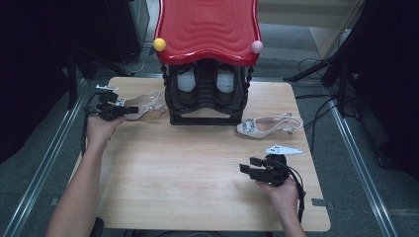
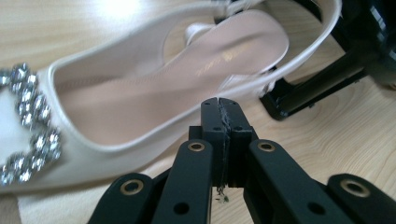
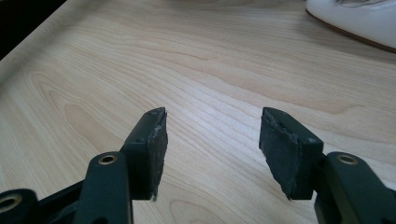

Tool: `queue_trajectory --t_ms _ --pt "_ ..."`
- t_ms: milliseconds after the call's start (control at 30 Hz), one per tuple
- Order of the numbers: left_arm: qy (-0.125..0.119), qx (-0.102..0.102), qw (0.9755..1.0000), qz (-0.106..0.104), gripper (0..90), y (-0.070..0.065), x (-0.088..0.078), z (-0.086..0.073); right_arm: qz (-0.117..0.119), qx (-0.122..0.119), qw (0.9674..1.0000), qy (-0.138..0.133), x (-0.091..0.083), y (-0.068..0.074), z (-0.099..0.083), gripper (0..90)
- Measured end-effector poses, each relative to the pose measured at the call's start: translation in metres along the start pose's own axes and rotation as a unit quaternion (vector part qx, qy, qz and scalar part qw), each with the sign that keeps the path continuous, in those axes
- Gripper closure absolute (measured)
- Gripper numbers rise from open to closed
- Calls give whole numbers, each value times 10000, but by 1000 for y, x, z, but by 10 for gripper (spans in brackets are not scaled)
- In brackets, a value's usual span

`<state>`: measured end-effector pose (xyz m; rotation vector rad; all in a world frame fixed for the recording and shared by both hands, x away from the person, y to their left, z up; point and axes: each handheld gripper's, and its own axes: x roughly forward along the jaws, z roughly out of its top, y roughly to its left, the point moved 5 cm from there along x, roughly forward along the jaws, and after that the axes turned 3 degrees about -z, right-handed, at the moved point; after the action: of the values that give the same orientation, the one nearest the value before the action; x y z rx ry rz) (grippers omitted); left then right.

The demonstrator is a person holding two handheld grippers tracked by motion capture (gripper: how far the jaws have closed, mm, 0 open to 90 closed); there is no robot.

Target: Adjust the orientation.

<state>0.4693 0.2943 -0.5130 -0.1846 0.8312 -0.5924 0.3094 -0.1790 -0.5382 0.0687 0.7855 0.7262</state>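
Slingback shoe, pale pink with a jewelled buckle on its toe, lies just in front of the left gripper, beside the black shoe rack with its red top. In the left gripper view the jaws are pressed fully together, with the shoe's side wall right at their tips; whether they pinch that edge cannot be told, since the pads meet with nothing visible between them. Probably the grip is meant for the thin rim, which suits closed jaws. Beyond the gripper's tips the heel strap loops toward the rack (a pair of dark shoes already sits inside). The right gripper rests low over bare table, jaws spread wide and empty, with the matching white shoe ahead of it, likely waiting its turn.
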Motion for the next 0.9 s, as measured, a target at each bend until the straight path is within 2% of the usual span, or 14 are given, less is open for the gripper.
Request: queue_trajectory --t_ms 33,67,100,133,300,400,467,500,567,600,733,900 --pt "19 88 10000 29 900 -3 0 4 12 -1 10000 8 1 1 1 425" --pt "-36 108 9999 39 900 -6 0 8 22 1 10000 18 1 1 1 425" --pt "10 89 10000 2 900 -9 1 13 41 -18 10000 21 2 1 2 425" --pt "2 118 9999 55 900 -12 3 17 50 -31 10000 32 3 2 2 425" --pt "146 231 9994 199 900 -25 18 37 79 -78 9999 96 7 3 3 423" --pt "158 280 9993 174 900 -32 28 42 96 -99 9998 136 9 4 3 421" --pt "241 129 9996 1 900 -32 35 39 98 -112 9998 166 10 4 2 418" --pt "334 94 9994 -9 900 -31 38 36 97 -101 9997 184 9 4 2 417" --pt "480 160 9987 40 900 -30 42 30 104 -91 9997 180 9 4 2 416" --pt "442 114 9990 13 900 -29 43 28 102 -96 9998 169 8 3 2 416" --pt "484 117 9988 -11 900 -28 39 22 95 -72 9998 162 8 2 2 414" --pt "671 266 9974 18 900 -27 31 16 90 -102 9998 160 10 3 3 411"
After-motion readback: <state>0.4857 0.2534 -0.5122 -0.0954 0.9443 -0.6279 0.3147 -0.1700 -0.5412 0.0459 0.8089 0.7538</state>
